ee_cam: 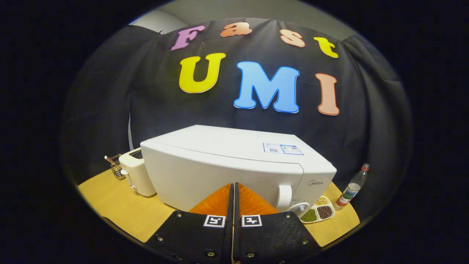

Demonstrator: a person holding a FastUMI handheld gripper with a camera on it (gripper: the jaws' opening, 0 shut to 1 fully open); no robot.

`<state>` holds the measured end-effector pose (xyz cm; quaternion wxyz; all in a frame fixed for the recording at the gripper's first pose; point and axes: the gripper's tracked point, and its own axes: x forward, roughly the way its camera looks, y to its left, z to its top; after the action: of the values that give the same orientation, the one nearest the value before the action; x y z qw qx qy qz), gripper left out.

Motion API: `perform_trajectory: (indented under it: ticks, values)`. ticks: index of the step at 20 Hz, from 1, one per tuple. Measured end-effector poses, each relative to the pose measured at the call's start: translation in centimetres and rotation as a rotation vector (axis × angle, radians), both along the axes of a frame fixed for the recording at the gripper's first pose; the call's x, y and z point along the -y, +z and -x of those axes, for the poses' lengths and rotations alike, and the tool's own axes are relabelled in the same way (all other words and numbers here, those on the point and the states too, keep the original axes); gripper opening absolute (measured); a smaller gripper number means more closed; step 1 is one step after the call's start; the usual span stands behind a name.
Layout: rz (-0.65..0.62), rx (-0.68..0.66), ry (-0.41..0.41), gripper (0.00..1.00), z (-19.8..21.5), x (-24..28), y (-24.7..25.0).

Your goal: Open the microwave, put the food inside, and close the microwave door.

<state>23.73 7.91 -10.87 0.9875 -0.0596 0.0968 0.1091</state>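
Item one, nearest: my gripper (pixel 233 190), fingers pressed together tip to tip, nothing between them, each carrying a small square marker tag. Just ahead of them: microwave (pixel 234 167), boxy, smooth glossy shell, door shut, curved handle (pixel 283 198) and round dial (pixel 299 208) toward its right end, two stickers on top. Beside its right end: divided dish (pixel 318 212) of dried beans and grains, and a clear bottle (pixel 352 187), upright. At its left: small rounded toaster (pixel 136 176), wire basket (pixel 116 169) behind. All on a wood-grain counter (pixel 117 205)
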Motion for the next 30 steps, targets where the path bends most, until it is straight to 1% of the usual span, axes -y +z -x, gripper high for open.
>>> perform_trajectory:
  ticks: [2, 4, 6, 8, 9, 10, 11, 14, 17, 21, 25, 30]
  values:
    - [-0.032, 0.029, -0.014, 0.02, 2.5, 0.6, 1.8]
    - [-0.051, 0.041, -0.02, 0.08, 5.3, 1.2, 3.1]
    - [-0.069, 0.073, -0.034, 0.08, 8.0, 2.1, 4.5]
    - [-0.081, 0.102, -0.038, 0.17, 10.6, 2.7, 5.7]
    - [-0.087, 0.114, -0.036, 0.34, 11.9, 2.9, 6.1]
    - [-0.091, 0.127, -0.036, 0.46, 13.1, 3.3, 6.3]
    - [-0.093, 0.137, -0.046, 0.71, 14.2, 3.7, 6.6]
    - [-0.103, 0.149, -0.082, 0.97, 17.1, 5.0, 6.5]
    - [-0.109, 0.155, -0.102, 0.97, 19.1, 5.8, 6.4]
    - [-0.113, 0.161, -0.112, 0.97, 20.6, 6.0, 6.7]
    - [-0.107, 0.176, -0.105, 0.97, 21.1, 5.6, 7.1]
    - [-0.102, 0.154, -0.102, 0.97, 21.0, 5.4, 6.5]
